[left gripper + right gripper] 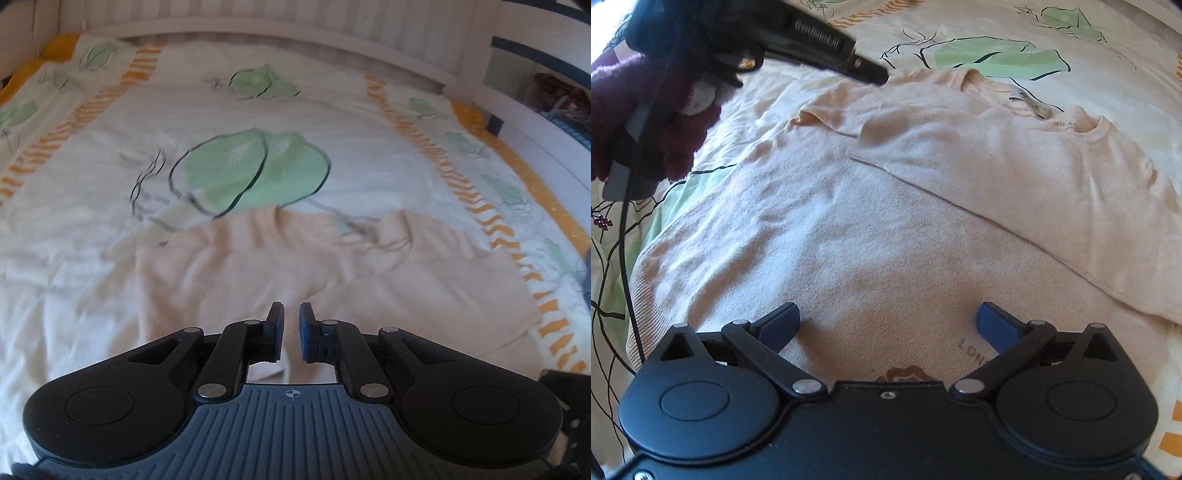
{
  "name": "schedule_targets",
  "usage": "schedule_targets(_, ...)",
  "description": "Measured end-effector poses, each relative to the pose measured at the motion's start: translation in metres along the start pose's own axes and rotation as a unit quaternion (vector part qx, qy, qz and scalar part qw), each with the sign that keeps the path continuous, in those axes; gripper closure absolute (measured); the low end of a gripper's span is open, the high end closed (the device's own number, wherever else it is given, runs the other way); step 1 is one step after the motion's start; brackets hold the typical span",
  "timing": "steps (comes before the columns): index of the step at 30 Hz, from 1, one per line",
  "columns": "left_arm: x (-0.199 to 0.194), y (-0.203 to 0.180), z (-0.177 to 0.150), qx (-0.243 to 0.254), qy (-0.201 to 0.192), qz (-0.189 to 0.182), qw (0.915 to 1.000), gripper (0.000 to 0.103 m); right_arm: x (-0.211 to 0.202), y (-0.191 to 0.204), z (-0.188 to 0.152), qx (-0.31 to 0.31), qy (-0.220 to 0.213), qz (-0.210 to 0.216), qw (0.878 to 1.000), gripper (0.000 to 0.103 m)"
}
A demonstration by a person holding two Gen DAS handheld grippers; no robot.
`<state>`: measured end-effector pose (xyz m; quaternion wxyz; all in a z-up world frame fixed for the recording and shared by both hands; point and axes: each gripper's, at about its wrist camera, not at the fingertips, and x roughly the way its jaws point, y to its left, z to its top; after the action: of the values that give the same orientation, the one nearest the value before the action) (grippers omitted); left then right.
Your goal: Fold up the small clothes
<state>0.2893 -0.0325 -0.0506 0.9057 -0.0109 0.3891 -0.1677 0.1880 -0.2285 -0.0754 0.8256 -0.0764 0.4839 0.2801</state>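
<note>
Peach knit top lies spread ahead of my wide-open right gripper, one sleeve folded across, while my left gripper pinches its cloth; most folds remain, I judge.

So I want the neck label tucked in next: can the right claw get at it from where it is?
Probably yes. The right claw stands open over the peach sweater, and the neck label lies exposed farther up, with only flat cloth between.
</note>
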Motion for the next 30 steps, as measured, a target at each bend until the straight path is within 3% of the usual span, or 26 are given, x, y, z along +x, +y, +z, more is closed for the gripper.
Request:
schedule_targets(5, 0.009, 0.019, -0.010, -0.049, 0.024, -0.033, 0.9980, 0.092, 0.001, 0.000, 0.000, -0.001, 0.002, 0.001, 1.000, 0.000)
schedule_targets(6, 0.013, 0.021, -0.010, -0.058, 0.029, -0.039, 0.9972, 0.085, 0.001, 0.000, 0.000, -0.002, 0.003, 0.001, 1.000, 0.000)
schedule_targets(7, 0.017, 0.021, -0.010, -0.066, 0.033, -0.040, 0.9965, 0.072, 0.001, 0.000, 0.000, -0.003, 0.003, 0.001, 1.000, 0.000)
schedule_targets(9, 0.023, 0.021, -0.011, -0.069, 0.034, -0.039, 0.9963, 0.061, 0.001, 0.000, 0.000, -0.003, 0.003, 0.002, 1.000, 0.000)
schedule_targets(12, 0.031, 0.017, -0.011, -0.065, 0.037, -0.034, 0.9967, 0.058, 0.000, 0.000, -0.001, -0.002, 0.003, 0.002, 1.000, 0.000)
schedule_targets(14, 0.031, 0.012, -0.011, -0.063, 0.033, -0.041, 0.9966, 0.058, 0.000, 0.001, -0.001, -0.003, 0.003, 0.002, 1.000, 0.000)
schedule_targets(16, 0.028, 0.004, -0.011, -0.050, 0.020, -0.041, 0.9977, 0.066, 0.000, 0.001, -0.001, -0.004, 0.004, 0.002, 1.000, 0.000)
schedule_targets(20, 0.020, -0.017, -0.009, 0.002, -0.005, -0.041, 0.9992, 0.068, 0.001, 0.001, -0.001, -0.005, 0.004, 0.003, 1.000, 0.000)
schedule_targets(23, 0.025, -0.026, -0.009, 0.023, 0.007, -0.045, 0.9987, 0.067, 0.001, 0.003, -0.001, -0.006, 0.004, 0.004, 1.000, 0.000)
schedule_targets(27, 0.037, -0.021, -0.010, 0.007, 0.022, -0.032, 0.9992, 0.067, 0.001, 0.003, -0.002, -0.005, 0.003, 0.006, 1.000, 0.000)
schedule_targets(29, 0.039, -0.016, -0.011, -0.004, 0.030, -0.040, 0.9987, 0.080, 0.000, 0.003, -0.001, -0.005, 0.003, 0.006, 1.000, 0.000)
schedule_targets(30, 0.037, -0.015, -0.011, -0.008, 0.026, -0.037, 0.9989, 0.099, 0.001, 0.003, -0.001, -0.006, 0.004, 0.006, 1.000, 0.000)
